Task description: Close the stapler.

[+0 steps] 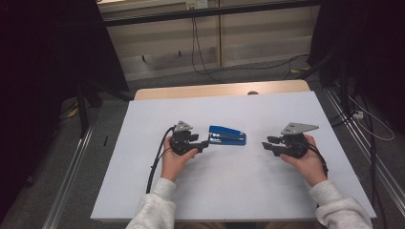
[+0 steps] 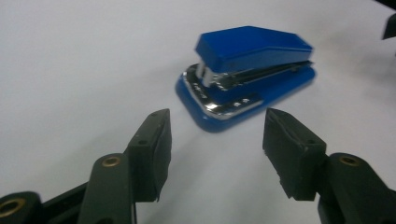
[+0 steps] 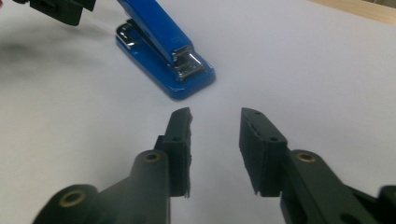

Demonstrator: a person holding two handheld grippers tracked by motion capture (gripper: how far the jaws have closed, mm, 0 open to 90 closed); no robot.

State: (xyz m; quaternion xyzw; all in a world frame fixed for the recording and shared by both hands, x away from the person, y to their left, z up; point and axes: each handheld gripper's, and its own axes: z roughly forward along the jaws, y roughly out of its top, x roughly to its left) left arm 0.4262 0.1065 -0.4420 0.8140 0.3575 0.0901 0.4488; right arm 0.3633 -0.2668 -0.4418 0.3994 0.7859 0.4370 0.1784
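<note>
Left gripper (image 2: 215, 135): jaws spread wide, nothing between pads, aimed at near end of blue stapler (image 2: 245, 74). Right gripper (image 3: 215, 144): jaws apart by narrower gap, empty, facing stapler's opposite end. Stapler flat on white table (image 1: 229, 191), between both grippers, touching neither; just beyond left jaws, farther from right. Judged step: approach. Advice: centre jaws across stapler's width, advance level, close on base sides, not sprung top.

Both forearms reach in over the counter in pale sleeves. The left gripper (image 1: 203, 144) points toward the right one, its fingers (image 2: 152, 149) spread apart with nothing between. The right gripper (image 1: 267, 144) faces back, fingers (image 3: 180, 149) parted and empty.
</note>
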